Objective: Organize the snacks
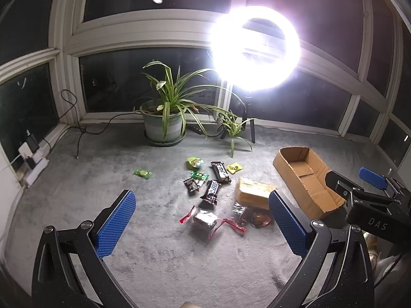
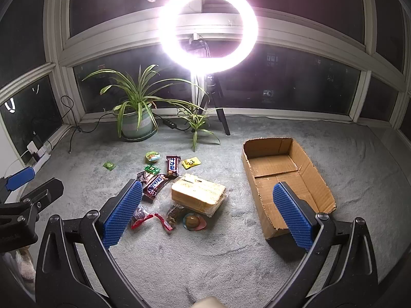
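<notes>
Several snacks lie scattered on the grey carpet: two Snickers bars (image 1: 211,191) (image 2: 155,185), a clear pack of yellow crackers (image 1: 253,193) (image 2: 197,194), a red-ended wrapped sweet (image 1: 205,220), small green packets (image 1: 143,172) and a yellow packet (image 2: 191,162). An open, empty cardboard box (image 1: 307,179) (image 2: 285,179) sits to their right. My left gripper (image 1: 203,220) is open and empty, held above the near snacks. My right gripper (image 2: 208,213) is open and empty, between the crackers and the box. Each gripper shows at the edge of the other's view.
A potted spider plant (image 1: 164,125) (image 2: 136,125) and a small plantlet (image 2: 196,125) stand at the back by the windows. A ring light on a tripod (image 2: 208,28) glares behind. Cables and a power strip (image 1: 33,164) lie at the left wall.
</notes>
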The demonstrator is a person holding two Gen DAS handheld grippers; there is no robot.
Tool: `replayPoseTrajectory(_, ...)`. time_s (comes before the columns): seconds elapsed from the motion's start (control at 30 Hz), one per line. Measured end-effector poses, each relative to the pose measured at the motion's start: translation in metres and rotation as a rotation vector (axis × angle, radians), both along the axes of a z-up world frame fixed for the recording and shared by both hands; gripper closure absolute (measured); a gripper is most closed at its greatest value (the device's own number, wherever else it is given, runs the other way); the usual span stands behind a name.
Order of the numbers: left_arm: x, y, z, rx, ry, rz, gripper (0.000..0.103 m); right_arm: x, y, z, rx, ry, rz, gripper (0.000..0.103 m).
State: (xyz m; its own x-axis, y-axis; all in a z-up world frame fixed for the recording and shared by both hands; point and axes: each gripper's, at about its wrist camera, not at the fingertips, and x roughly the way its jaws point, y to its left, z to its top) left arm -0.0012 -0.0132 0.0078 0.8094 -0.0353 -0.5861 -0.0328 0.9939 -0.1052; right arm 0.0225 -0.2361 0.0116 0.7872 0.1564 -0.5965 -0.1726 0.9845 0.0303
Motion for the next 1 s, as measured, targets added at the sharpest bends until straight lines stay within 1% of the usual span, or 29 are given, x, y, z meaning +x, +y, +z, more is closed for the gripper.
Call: replayPoseTrajectory(1.0,0.0018,-0.0004,-0.0016,-0.007,0.007,-0.011,0.001,0.0004,0.0033,-0.0014,0.002,0.009,0.001,0.0)
